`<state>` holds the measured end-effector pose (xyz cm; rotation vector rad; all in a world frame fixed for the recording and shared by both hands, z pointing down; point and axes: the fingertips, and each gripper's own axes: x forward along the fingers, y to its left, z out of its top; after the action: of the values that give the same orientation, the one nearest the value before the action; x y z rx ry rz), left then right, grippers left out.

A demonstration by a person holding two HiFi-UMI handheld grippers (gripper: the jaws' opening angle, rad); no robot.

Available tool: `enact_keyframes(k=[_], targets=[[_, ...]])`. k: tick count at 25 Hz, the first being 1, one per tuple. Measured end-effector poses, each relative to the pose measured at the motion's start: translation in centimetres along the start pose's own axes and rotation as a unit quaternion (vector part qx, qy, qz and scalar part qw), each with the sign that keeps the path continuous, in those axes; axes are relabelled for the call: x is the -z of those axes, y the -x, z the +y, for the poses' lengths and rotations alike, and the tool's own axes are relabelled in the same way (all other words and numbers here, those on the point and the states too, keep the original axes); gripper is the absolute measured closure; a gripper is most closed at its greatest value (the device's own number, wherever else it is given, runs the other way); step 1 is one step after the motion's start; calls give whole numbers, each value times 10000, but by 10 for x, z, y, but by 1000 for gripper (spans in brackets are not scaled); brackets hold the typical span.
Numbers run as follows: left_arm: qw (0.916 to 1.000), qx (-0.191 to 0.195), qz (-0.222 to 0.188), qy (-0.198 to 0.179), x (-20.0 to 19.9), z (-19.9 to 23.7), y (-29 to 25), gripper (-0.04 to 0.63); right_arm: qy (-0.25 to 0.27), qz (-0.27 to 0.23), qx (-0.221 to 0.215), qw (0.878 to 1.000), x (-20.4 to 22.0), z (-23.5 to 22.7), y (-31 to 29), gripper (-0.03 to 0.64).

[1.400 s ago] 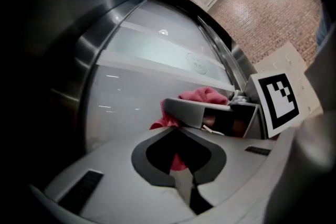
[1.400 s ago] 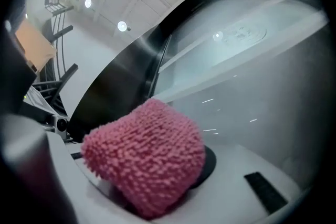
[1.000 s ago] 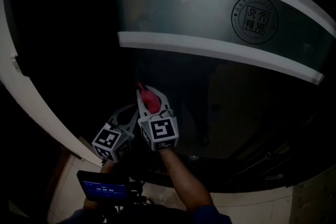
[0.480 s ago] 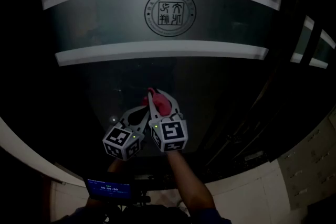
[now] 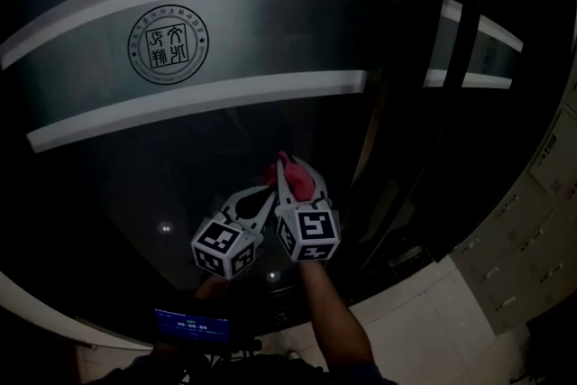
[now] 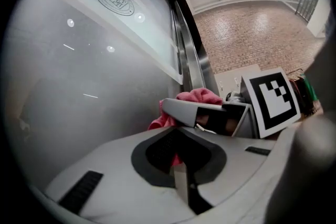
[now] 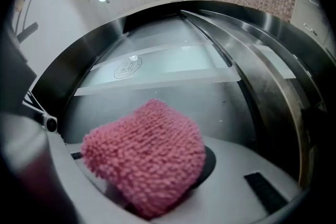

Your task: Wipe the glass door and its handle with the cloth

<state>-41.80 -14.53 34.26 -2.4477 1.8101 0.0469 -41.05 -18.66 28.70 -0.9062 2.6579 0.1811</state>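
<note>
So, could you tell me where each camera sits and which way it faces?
Head view: on the person's head, looking down at the glass door; left gripper, right gripper and right forearm show.
Left gripper view: on the left gripper, looking along its closed jaws at the door; the right gripper's marker cube and the cloth show.
Right gripper view: on the right gripper, looking past the cloth in its jaws at the door.
Shared: all three show the door's round seal.

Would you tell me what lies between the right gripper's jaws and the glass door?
The pink cloth, clamped in the right gripper, sits before the glass door; the right gripper view shows it.
</note>
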Motion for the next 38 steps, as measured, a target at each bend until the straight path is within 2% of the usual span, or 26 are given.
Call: enact_keyframes(k=[5, 10, 16, 21, 26, 29, 33, 38], targets=[[9997, 248, 84, -1, 2, -18, -4, 583, 8, 20, 189, 9998, -2, -11, 16, 563], [9977, 670, 53, 69, 8, -39, 14, 583, 240, 40, 314, 9992, -5, 6, 53, 563], [9893, 1438, 167, 149, 15, -115, 14, 583, 242, 104, 893, 9957, -9, -23, 132, 563], [9806, 1938, 174, 237, 8, -192, -26, 583, 203, 117, 1284, 9914, -25, -87, 189, 563], [9771, 2115, -8, 236, 10, -270, -103, 583, 461, 67, 1468, 9881, -49, -182, 245, 563], [9744, 2217, -47, 359, 4, -315, -143, 583, 542, 80, 1556, 9863, -65, -237, 273, 563], [9709, 2317, -9, 609, -9, -351, -189, 583, 622, 79, 1429, 9877, -86, -293, 282, 563], [9706, 2218, -64, 933, -33, -368, -240, 583, 587, 105, 942, 9938, -107, -342, 268, 563]])
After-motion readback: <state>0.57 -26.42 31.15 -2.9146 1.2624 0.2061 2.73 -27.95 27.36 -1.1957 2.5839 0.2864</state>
